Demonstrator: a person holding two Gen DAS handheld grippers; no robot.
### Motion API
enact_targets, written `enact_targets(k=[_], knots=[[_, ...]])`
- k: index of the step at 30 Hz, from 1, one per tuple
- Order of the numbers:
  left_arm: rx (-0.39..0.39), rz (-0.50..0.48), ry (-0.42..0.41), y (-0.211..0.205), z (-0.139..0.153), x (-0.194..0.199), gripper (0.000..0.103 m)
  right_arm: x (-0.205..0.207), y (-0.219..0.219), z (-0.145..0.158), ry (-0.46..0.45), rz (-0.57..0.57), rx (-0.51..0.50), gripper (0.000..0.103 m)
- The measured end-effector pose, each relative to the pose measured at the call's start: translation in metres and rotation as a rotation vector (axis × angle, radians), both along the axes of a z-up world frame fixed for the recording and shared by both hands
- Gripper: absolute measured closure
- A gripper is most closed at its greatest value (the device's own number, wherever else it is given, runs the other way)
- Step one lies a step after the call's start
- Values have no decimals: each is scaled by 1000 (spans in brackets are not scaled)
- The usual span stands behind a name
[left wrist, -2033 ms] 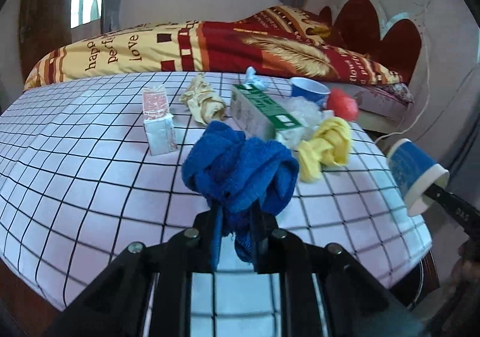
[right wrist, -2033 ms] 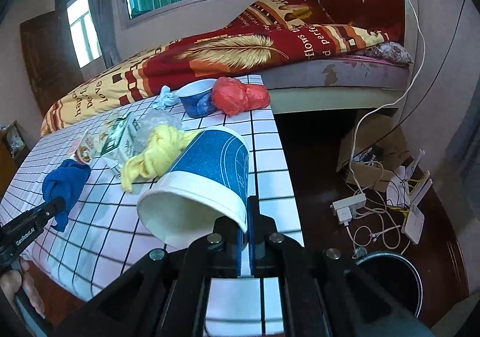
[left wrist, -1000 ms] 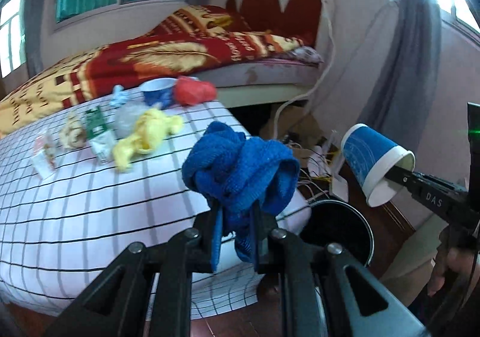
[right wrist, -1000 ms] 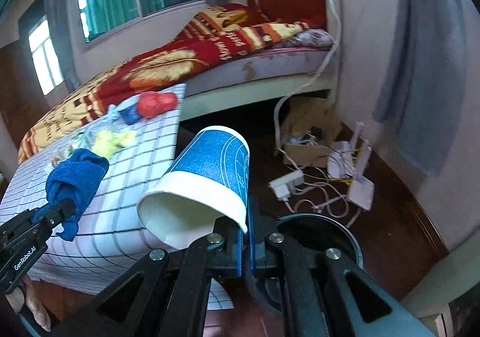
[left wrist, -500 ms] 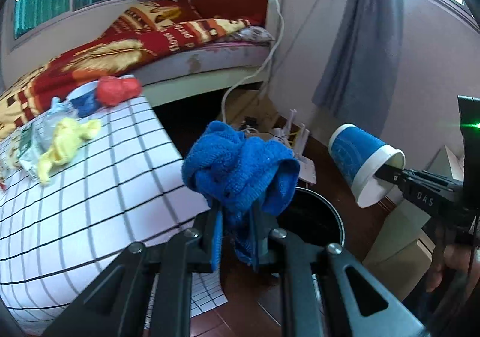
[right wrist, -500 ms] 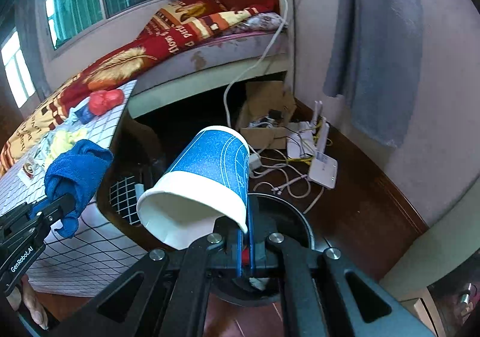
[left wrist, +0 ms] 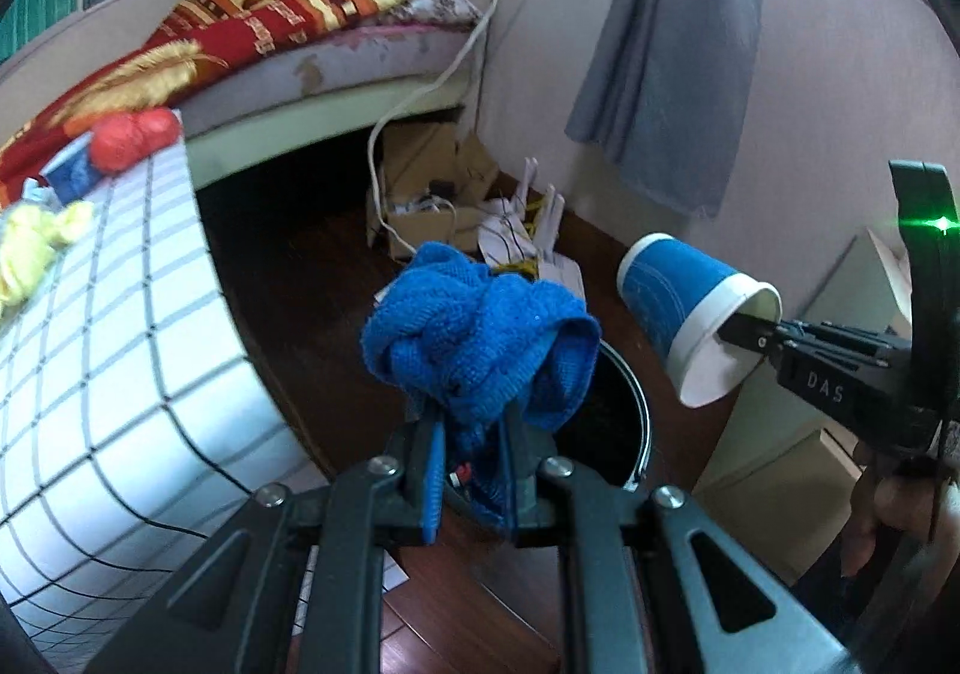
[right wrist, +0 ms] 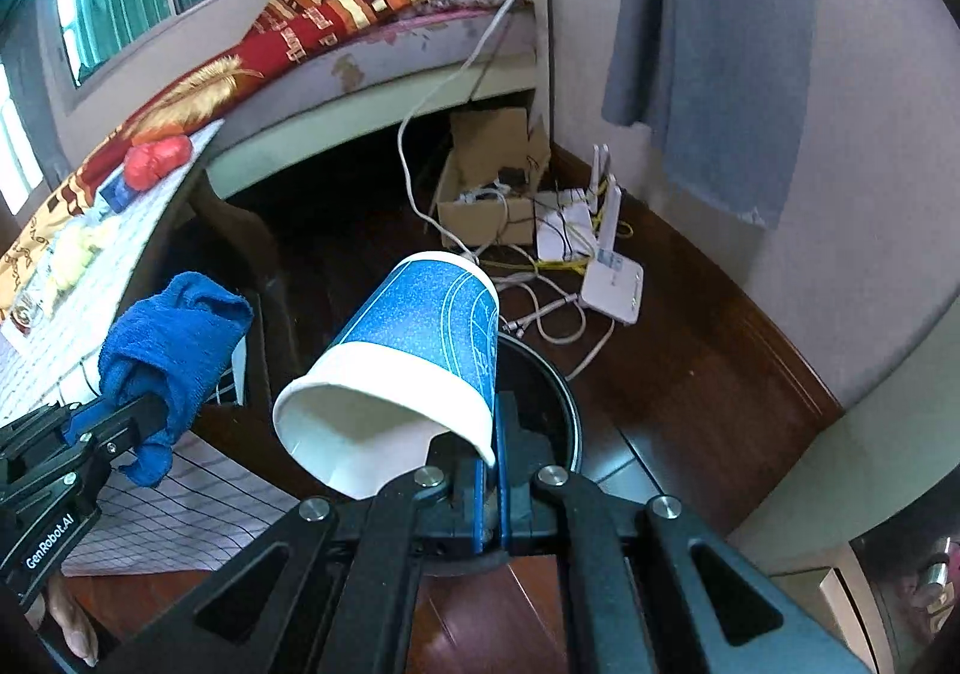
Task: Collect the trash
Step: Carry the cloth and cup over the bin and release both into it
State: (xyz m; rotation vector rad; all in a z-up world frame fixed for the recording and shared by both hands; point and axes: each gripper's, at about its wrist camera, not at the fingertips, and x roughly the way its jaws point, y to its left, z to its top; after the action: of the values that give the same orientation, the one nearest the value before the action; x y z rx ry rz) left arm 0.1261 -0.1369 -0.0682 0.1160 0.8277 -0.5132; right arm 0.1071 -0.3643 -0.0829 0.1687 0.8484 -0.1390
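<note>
the left gripper (left wrist: 471,470) is clamping a bunched blue cloth (left wrist: 480,341) between its fingers, the cloth bulging above the tips. the right gripper (right wrist: 489,470) is pinching the rim wall of a blue paper cup (right wrist: 414,359), one finger inside the white mouth and one outside, so the cup is lying tilted with its opening facing down toward the camera. both loads are hanging over a round black trash bin (right wrist: 555,410) standing on the dark wooden floor (right wrist: 690,350); from the left wrist view the bin's rim (left wrist: 636,422) is showing just behind the cloth. to the left, the checked tablecloth (left wrist: 120,350) is draping off the table edge, with a yellow rag (left wrist: 36,242) and a red crumpled bag (left wrist: 129,137) sitting on top. farther back, a cardboard box (right wrist: 489,182) and white routers (right wrist: 612,278) with tangled cables are lying near the wall, beside a bed with a red and yellow blanket (right wrist: 336,14).
</note>
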Motion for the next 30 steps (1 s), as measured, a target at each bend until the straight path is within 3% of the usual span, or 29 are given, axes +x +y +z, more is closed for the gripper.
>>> enact_targets(k=[16,20,23,24,25,26,27,30], knots=[[77,-59,162,-32,-69,17,87,25,-9,-84,205,46,3,99],[58,-61,212,-36,-85,26,86,35,-2,-102,240,86,-17,99],[40,-42,255,-37,-97,35,73,42,4,-113,265,104,-80,97],[49,-25,256,-36,-100,36,61,44,5,-117,288,100,-112,75],[55,-17,256,-36,-102,37,49,43,4,-120,301,78,-157,37],[69,-3,241,-35,-102,36,44,42,2,-120,297,63,-177,24],[82,8,231,-34,-102,35,38,40,-1,-119,282,48,-188,19],[101,45,217,-29,-103,37,24,39,-10,-118,290,25,-199,19]])
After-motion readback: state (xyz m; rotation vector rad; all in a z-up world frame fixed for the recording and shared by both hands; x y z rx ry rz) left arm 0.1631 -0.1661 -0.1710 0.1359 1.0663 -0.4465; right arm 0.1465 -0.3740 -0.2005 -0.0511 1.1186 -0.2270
